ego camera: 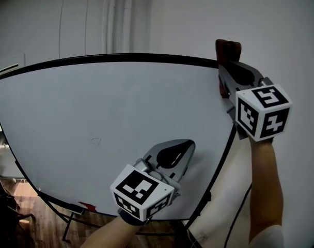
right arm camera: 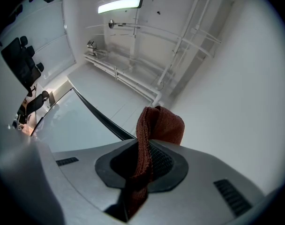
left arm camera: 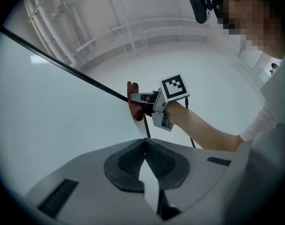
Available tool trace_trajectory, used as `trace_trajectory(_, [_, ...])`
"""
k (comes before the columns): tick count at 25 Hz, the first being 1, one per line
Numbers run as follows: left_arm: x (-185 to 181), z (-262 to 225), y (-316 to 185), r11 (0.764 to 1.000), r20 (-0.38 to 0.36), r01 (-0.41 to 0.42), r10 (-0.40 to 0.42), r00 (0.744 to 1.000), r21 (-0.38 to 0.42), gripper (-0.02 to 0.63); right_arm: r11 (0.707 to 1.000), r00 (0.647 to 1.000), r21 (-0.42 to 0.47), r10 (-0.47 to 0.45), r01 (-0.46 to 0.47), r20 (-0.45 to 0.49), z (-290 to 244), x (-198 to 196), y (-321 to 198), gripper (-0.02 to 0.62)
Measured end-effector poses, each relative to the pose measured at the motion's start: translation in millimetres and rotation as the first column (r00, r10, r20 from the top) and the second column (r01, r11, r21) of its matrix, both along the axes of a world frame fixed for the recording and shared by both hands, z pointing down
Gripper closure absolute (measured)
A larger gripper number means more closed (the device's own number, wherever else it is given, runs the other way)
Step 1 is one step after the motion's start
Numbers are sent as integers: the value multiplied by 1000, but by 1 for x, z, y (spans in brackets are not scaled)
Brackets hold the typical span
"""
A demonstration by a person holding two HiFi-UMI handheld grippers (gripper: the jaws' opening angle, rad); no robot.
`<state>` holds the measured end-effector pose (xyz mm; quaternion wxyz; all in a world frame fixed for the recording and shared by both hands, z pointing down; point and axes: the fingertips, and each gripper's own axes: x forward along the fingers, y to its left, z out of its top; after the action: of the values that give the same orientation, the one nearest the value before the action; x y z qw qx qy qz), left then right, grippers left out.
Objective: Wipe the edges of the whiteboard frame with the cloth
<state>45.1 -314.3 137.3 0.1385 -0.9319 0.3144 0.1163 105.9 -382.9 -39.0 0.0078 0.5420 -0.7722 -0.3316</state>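
A large whiteboard [ego camera: 110, 123] with a thin black frame [ego camera: 121, 58] fills the head view. My right gripper [ego camera: 230, 68] is shut on a dark red cloth [ego camera: 228, 49] and holds it against the board's top right corner. The right gripper view shows the cloth [right arm camera: 152, 130] folded between the jaws, with the frame's top edge [right arm camera: 98, 111] running off to the left. My left gripper [ego camera: 184, 148] is shut and empty, its tips resting on the board near the right edge. In the left gripper view the cloth [left arm camera: 133, 106] and right gripper [left arm camera: 141, 97] sit at the corner.
A pale wall [ego camera: 281, 35] stands behind and right of the board. The board's black stand legs [ego camera: 69, 223] rest on a wooden floor [ego camera: 43, 226] at lower left. A cable [ego camera: 238, 216] hangs beside my right forearm.
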Motion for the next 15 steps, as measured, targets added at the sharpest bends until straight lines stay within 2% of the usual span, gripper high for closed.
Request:
trace_trajectory(7, [-18,-21,3,997,-6,72,-72,997,37,597,997,997,-7,-72,72,0,-2,-25,4,551])
trace_trajectory(12, [-49,-43,-1,988,-30,140,-138,990,64,597,993,993,-16,-118,118,-13,1,-54,0,551])
trace_trajectory(15, [-50,-47,-1,984,-39,161,-159,987,80,597,990,990,-15,-138,137,-10,7,-55,-2,551])
